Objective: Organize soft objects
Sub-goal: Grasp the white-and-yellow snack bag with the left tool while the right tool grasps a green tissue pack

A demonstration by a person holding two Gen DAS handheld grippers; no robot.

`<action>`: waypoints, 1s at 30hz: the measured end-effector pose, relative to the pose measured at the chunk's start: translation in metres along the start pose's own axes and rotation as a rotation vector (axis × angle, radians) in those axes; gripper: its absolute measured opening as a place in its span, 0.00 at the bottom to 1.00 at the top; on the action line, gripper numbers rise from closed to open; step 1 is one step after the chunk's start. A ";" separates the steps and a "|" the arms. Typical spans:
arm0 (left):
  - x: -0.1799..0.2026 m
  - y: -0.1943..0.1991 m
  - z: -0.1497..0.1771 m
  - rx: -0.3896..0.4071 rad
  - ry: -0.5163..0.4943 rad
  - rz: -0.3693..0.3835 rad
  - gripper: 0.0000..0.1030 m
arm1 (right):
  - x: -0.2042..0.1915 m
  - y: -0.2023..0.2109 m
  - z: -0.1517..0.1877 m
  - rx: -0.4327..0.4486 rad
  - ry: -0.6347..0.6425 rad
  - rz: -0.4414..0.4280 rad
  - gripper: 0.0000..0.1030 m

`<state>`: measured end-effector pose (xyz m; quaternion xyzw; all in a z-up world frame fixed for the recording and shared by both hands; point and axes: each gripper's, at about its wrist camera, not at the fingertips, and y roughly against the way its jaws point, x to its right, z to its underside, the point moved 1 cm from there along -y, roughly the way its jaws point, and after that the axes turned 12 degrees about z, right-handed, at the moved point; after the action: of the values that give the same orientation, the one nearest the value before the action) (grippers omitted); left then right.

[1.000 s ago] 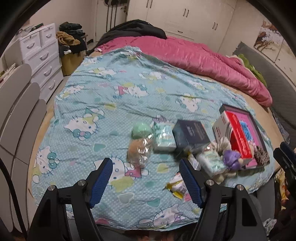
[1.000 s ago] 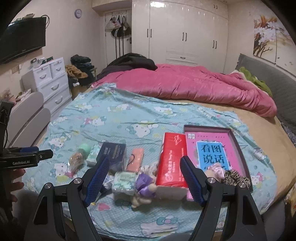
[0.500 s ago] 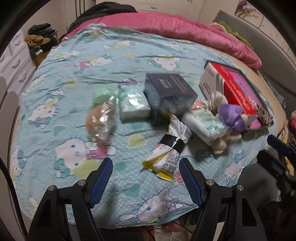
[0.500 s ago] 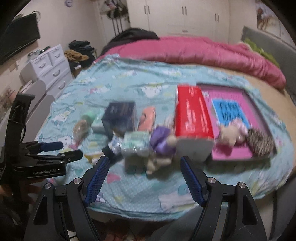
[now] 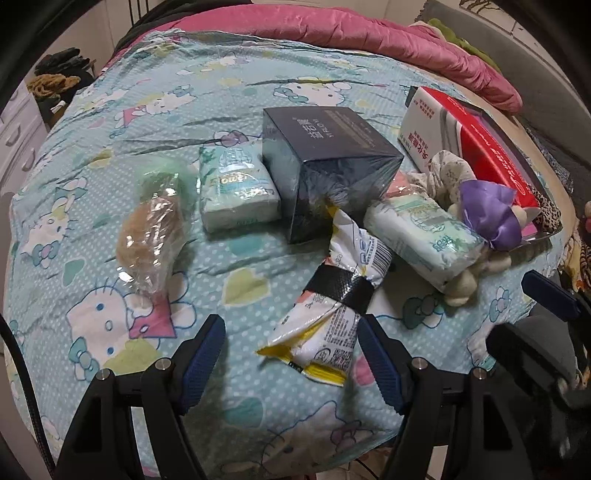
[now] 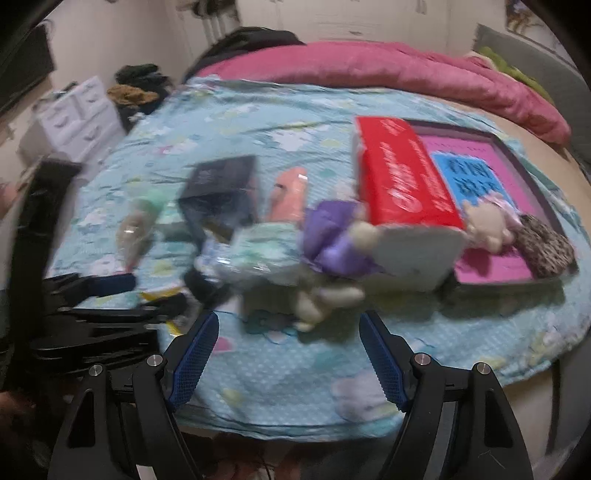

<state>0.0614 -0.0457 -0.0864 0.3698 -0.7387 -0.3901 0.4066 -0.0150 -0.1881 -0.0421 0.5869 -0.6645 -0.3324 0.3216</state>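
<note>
A home bedroom: a bed under a cartoon-cat sheet, a pink duvet, a white chest of drawers, closet doors behind.

My two claws wear ribbed blue pads on black frames, and beneath them the bedsheet is pale turquoise with white dots and cartoon cats. At twelve o'clock lies a pink quilt; nearer are a navy box, mint-and-white tissue packs, and a white-and-yellow pouch banded in black. At two o'clock sit a red-and-white pack, a purple-dressed plush and a magenta book.
</note>
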 end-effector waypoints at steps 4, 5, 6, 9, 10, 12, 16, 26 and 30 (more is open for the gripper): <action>0.003 -0.009 -0.005 -0.002 -0.032 0.025 0.72 | 0.003 -0.001 -0.008 -0.010 -0.059 -0.079 0.77; 0.004 -0.010 -0.005 -0.003 -0.034 0.038 0.72 | 0.005 -0.003 -0.009 -0.021 -0.090 -0.099 0.77; 0.004 -0.012 -0.006 -0.001 -0.038 0.045 0.72 | 0.008 -0.006 -0.011 -0.038 -0.127 -0.124 0.77; 0.003 -0.016 -0.006 0.008 -0.048 0.061 0.73 | 0.012 -0.014 -0.015 -0.094 -0.229 -0.193 0.78; 0.002 -0.017 -0.006 0.012 -0.047 0.072 0.73 | 0.013 -0.017 -0.015 -0.113 -0.256 -0.205 0.78; 0.000 -0.019 -0.006 0.016 -0.047 0.096 0.72 | 0.014 -0.023 -0.016 -0.143 -0.304 -0.210 0.78; -0.005 -0.018 -0.006 0.020 -0.045 0.143 0.67 | 0.015 -0.037 -0.018 -0.194 -0.399 -0.224 0.76; -0.008 -0.017 -0.005 0.018 -0.052 0.168 0.66 | 0.010 -0.070 -0.023 -0.251 -0.616 -0.232 0.51; -0.006 -0.019 -0.008 0.017 -0.060 0.180 0.63 | 0.018 -0.082 -0.019 -0.258 -0.732 -0.235 0.44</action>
<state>0.0752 -0.0505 -0.1024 0.2935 -0.7842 -0.3564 0.4145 0.0451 -0.2141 -0.0976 0.4569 -0.6163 -0.6344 0.0946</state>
